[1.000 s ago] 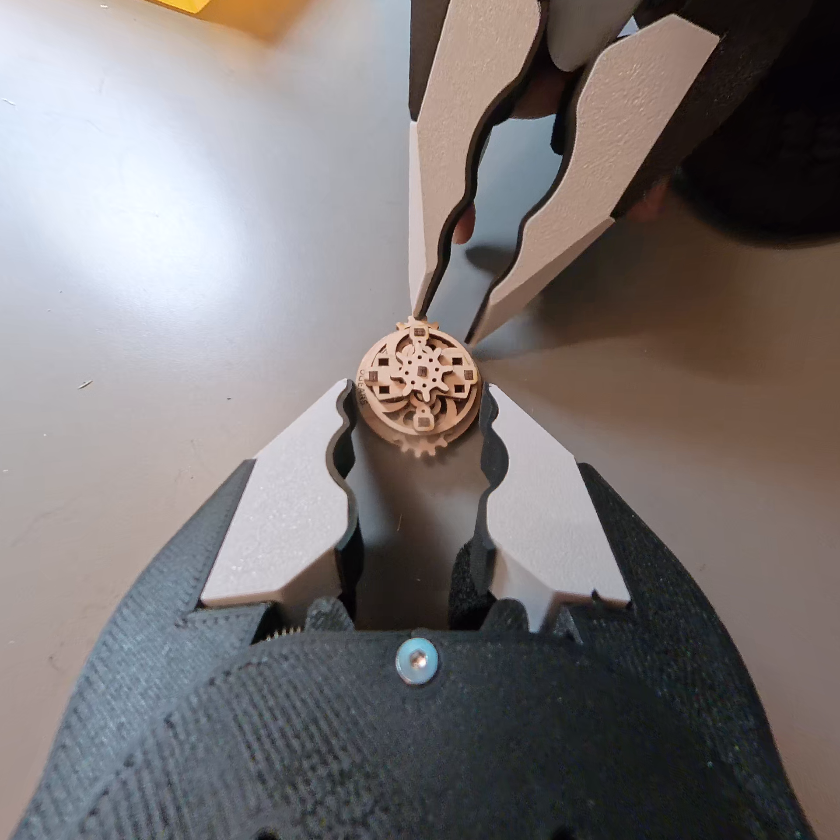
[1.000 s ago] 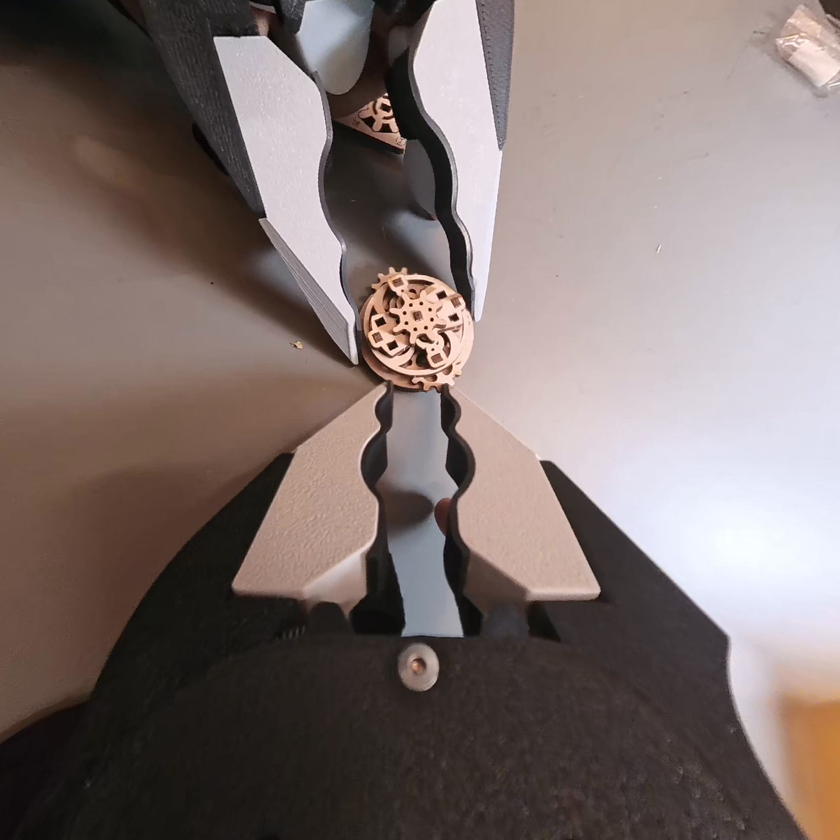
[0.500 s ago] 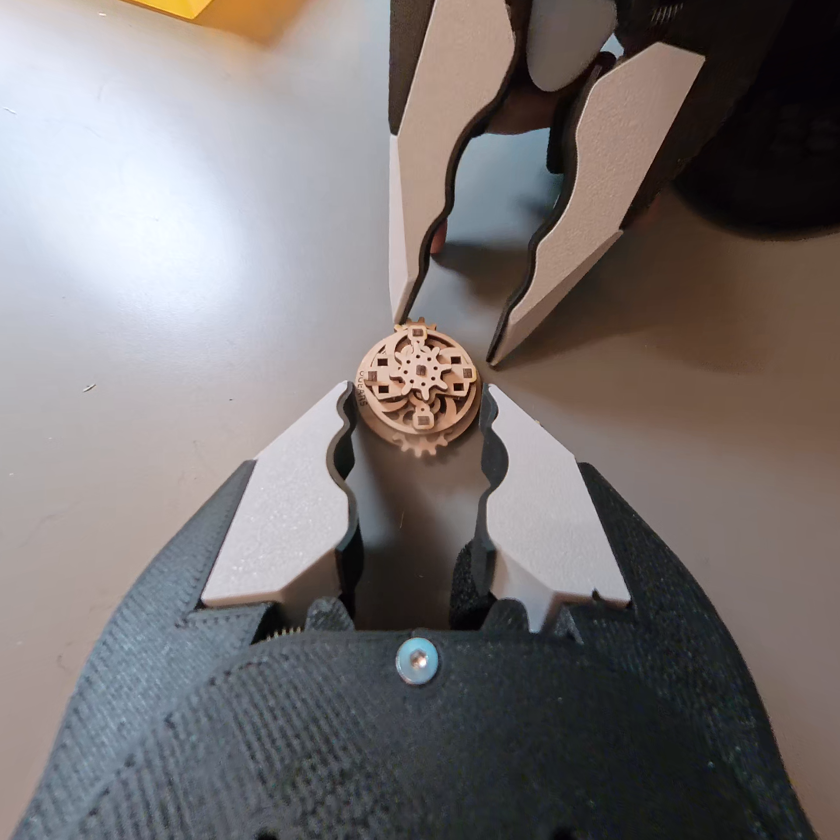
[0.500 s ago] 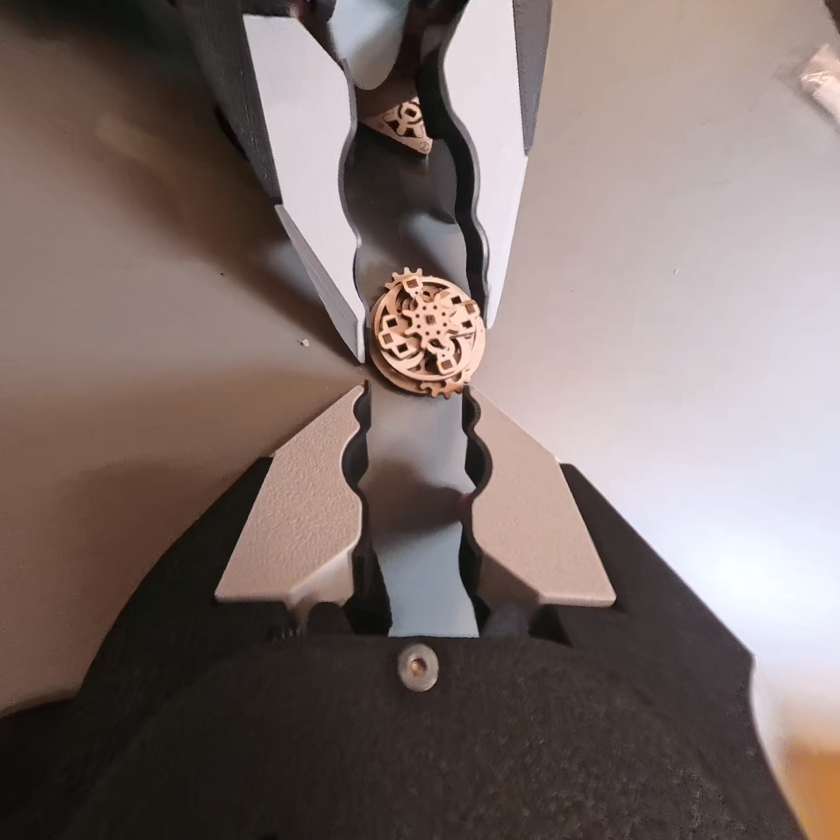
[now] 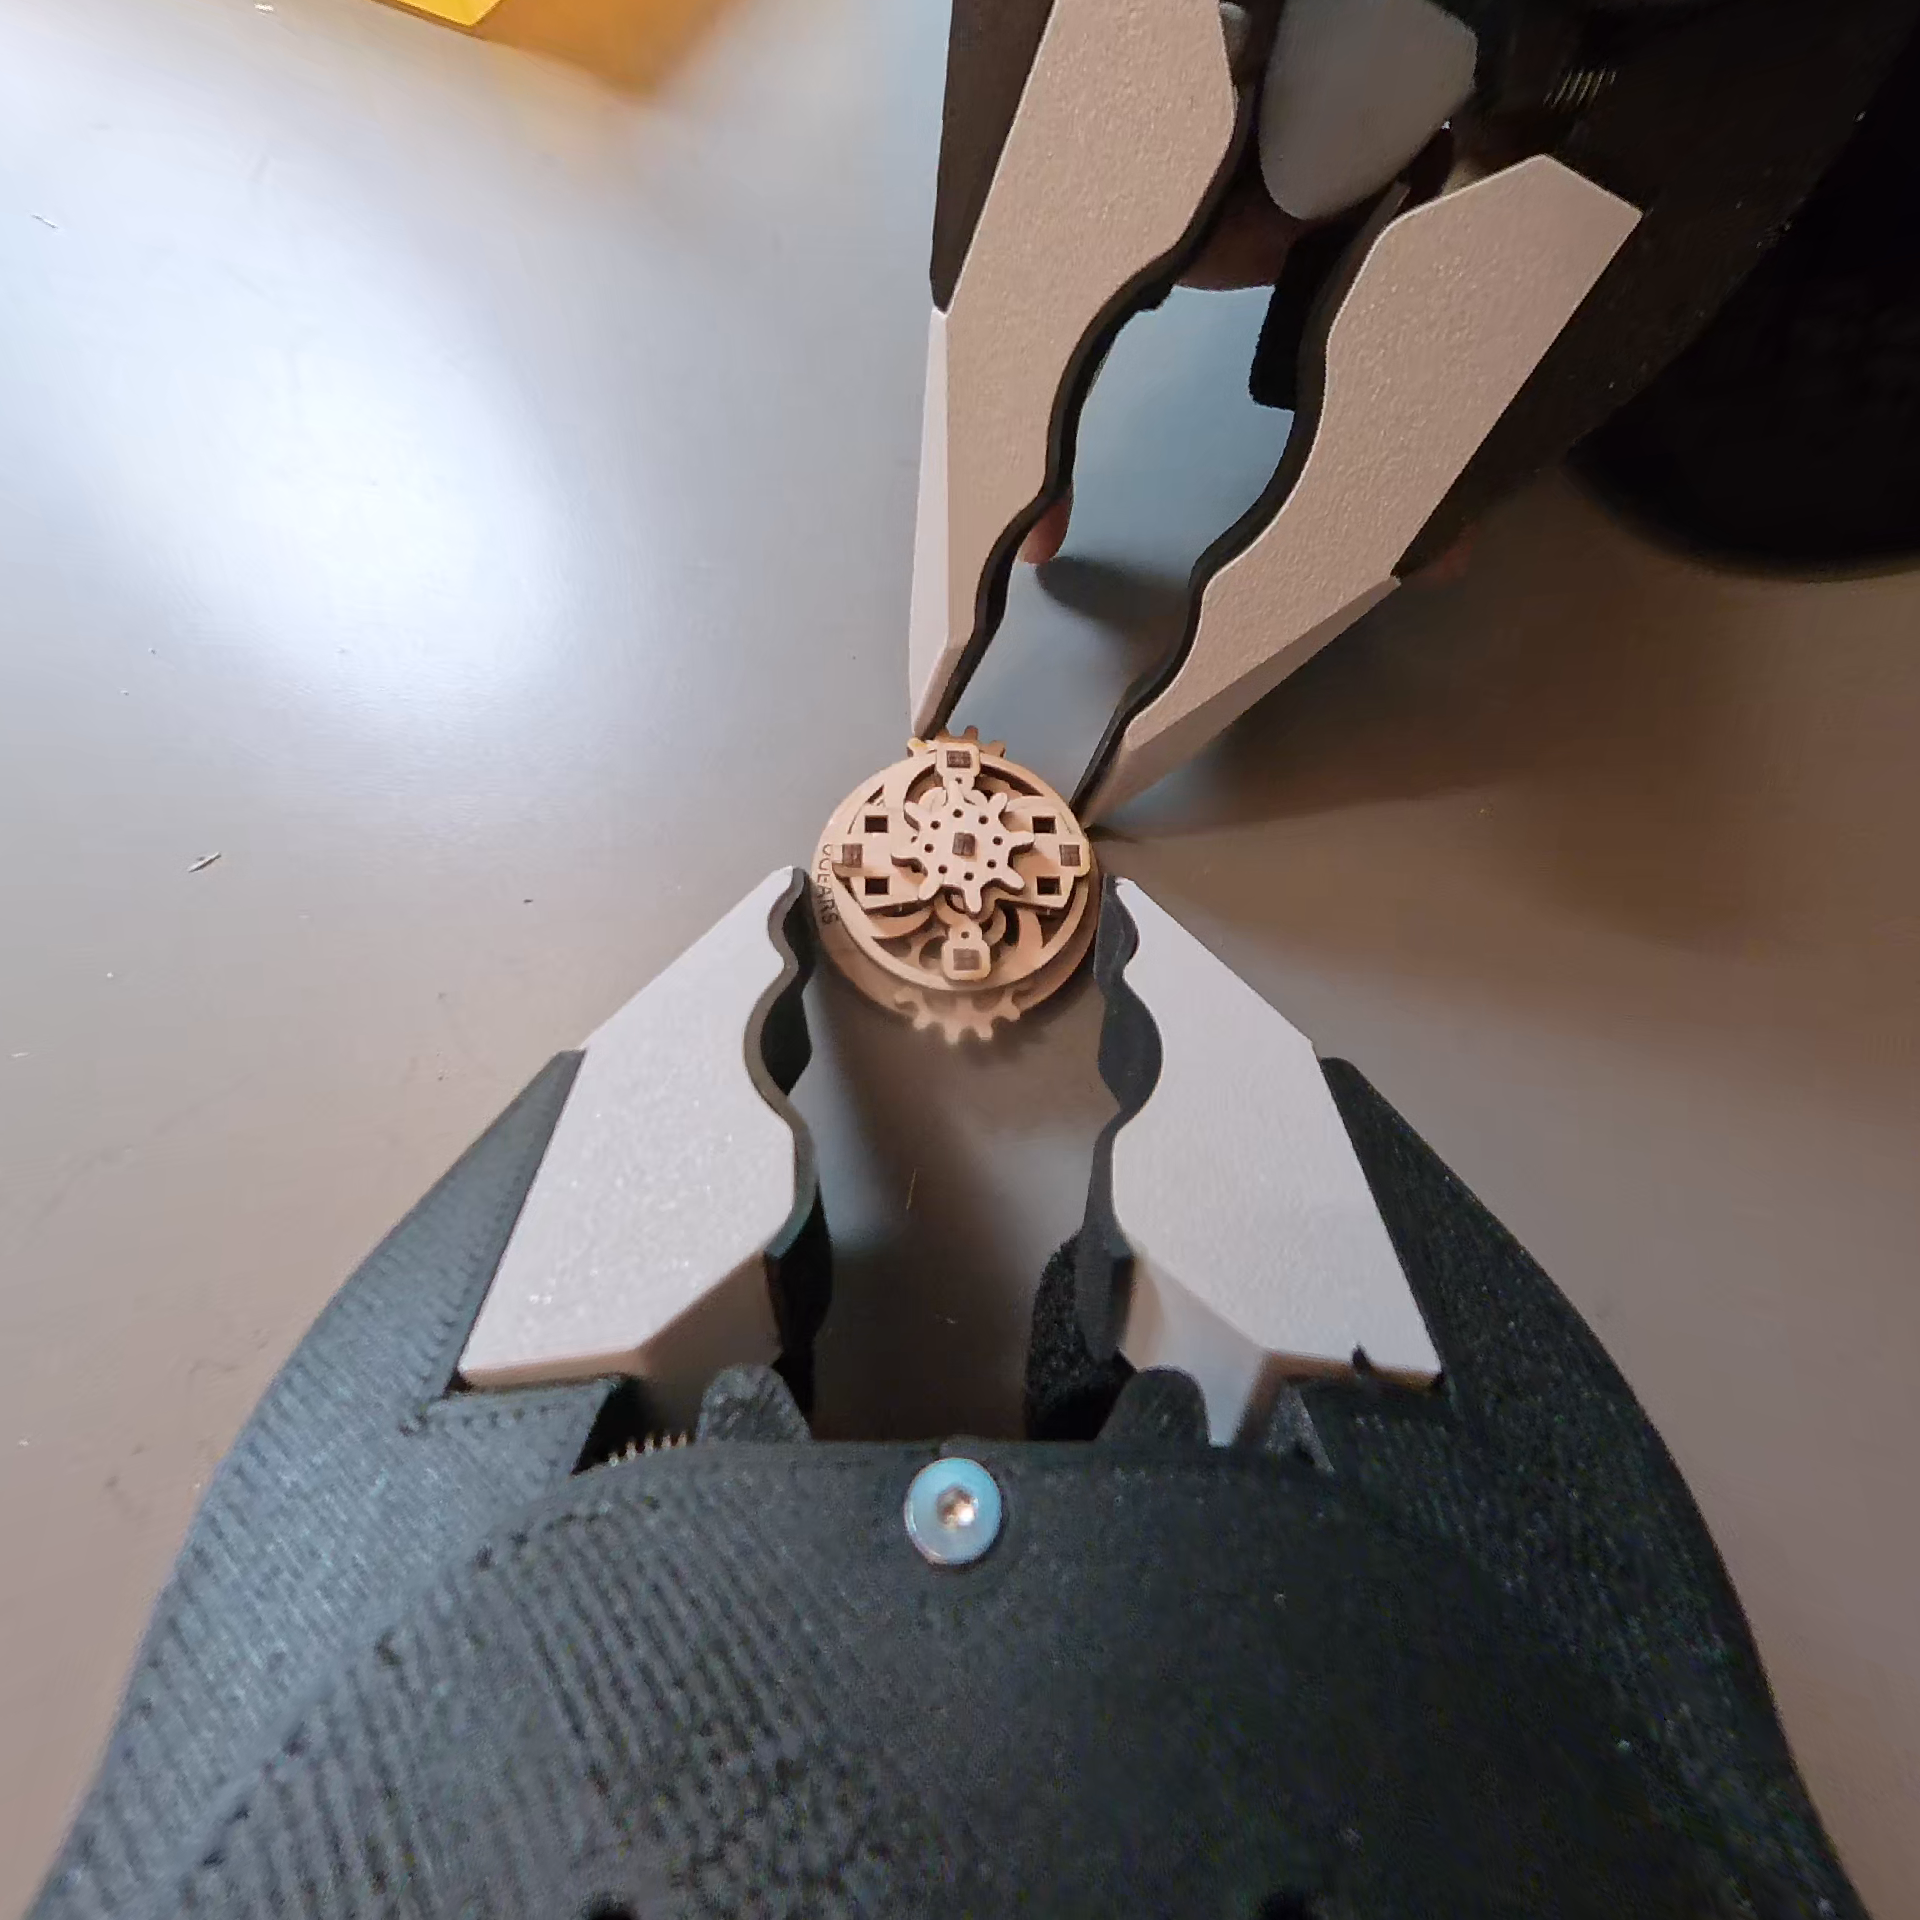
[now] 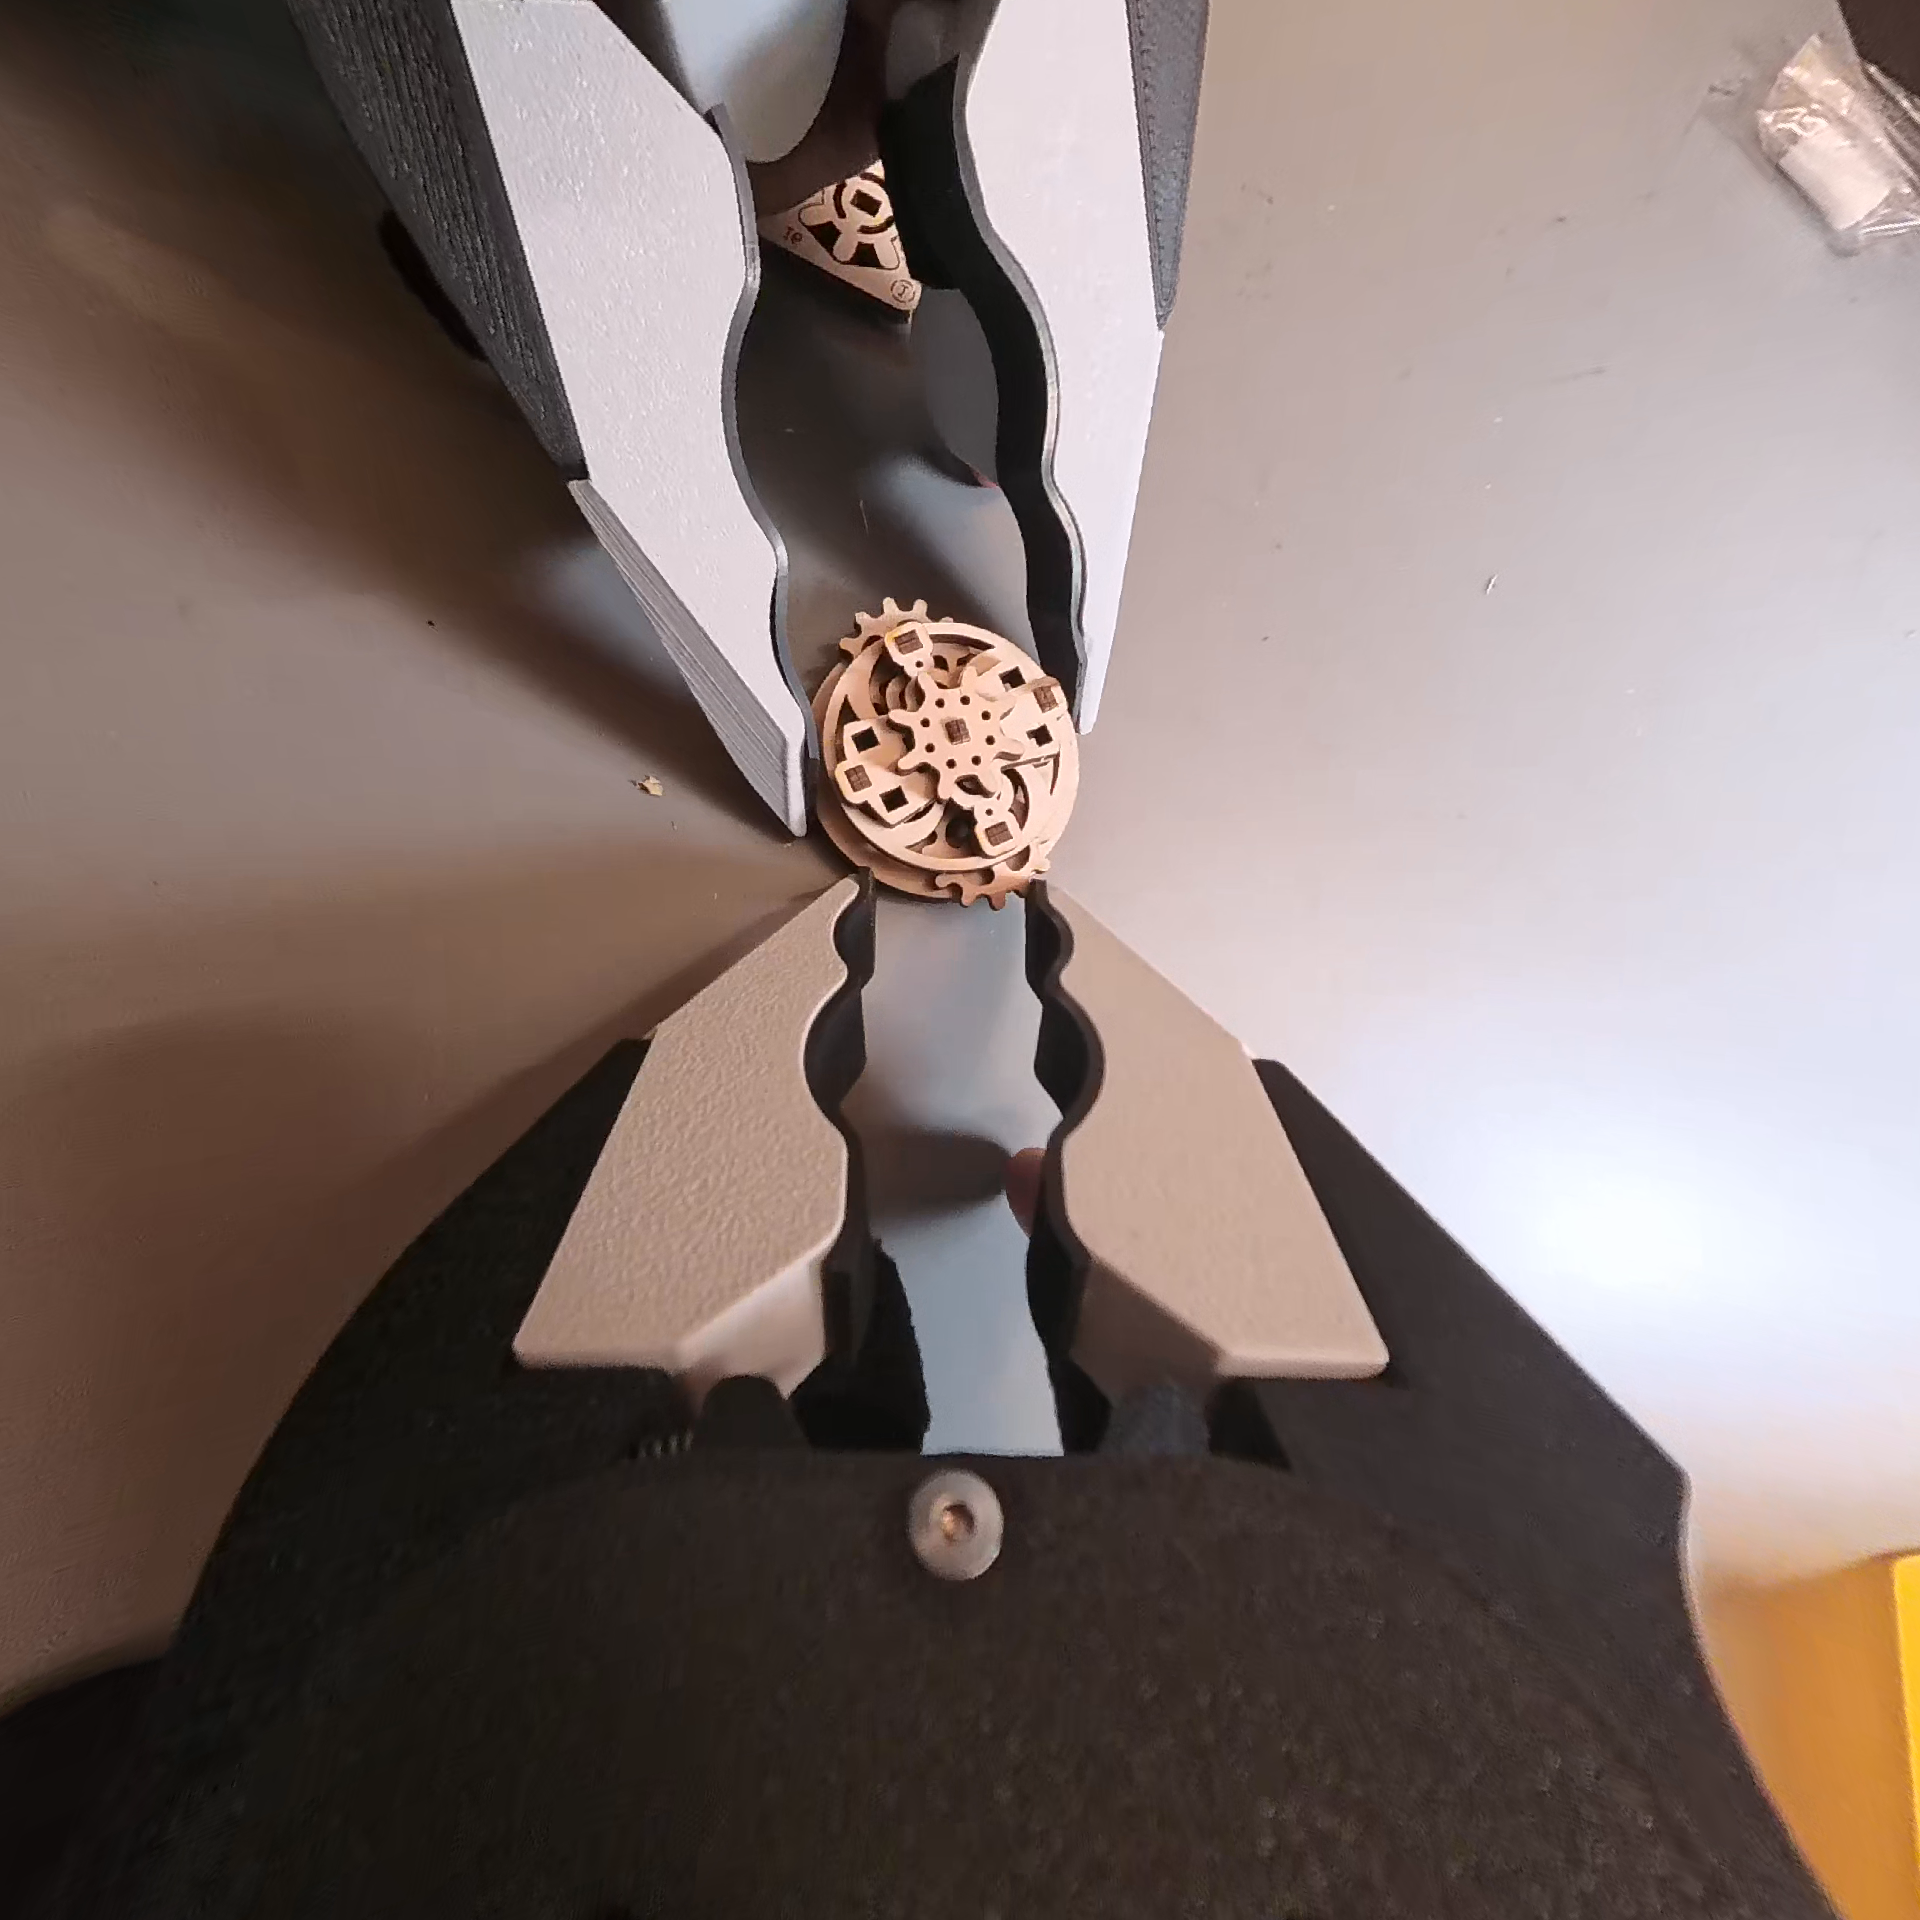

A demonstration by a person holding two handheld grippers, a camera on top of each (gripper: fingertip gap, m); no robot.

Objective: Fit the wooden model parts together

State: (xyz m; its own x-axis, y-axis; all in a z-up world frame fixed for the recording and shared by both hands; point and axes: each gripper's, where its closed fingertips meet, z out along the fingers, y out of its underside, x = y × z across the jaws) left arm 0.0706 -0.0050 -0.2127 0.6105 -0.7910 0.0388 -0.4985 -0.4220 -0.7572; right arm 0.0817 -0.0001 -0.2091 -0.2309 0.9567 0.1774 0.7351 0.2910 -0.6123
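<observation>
A round wooden gear model [image 5: 954, 883] lies flat on the grey table, with small gear teeth sticking out at its rim. My left gripper [image 5: 951, 894] is shut on it, one fingertip on each side. In the right wrist view the model [image 6: 951, 758] sits between the left gripper's fingers [image 6: 727, 644], just past my right gripper [image 6: 945, 896]. The right gripper's jaws stand a narrow gap apart, tips at the model's toothed edge, with bare table between them. It shows in the left wrist view [image 5: 1013, 758] coming in from the far side.
A small triangular wooden part [image 6: 847, 223] lies behind the left gripper. A clear plastic bag [image 6: 1839, 135] is at the far right. A yellow object [image 5: 540, 31] sits at the table's far left, also in the right wrist view [image 6: 1881, 1683]. The grey table [image 5: 416, 520] surrounds it all. Only a small space, under 4 cm, lies between the two pairs of fingers.
The right gripper's jaws widened half a second ago and have narrowed again, its tips back against the model's rim. The left gripper keeps its hold and has not moved.
</observation>
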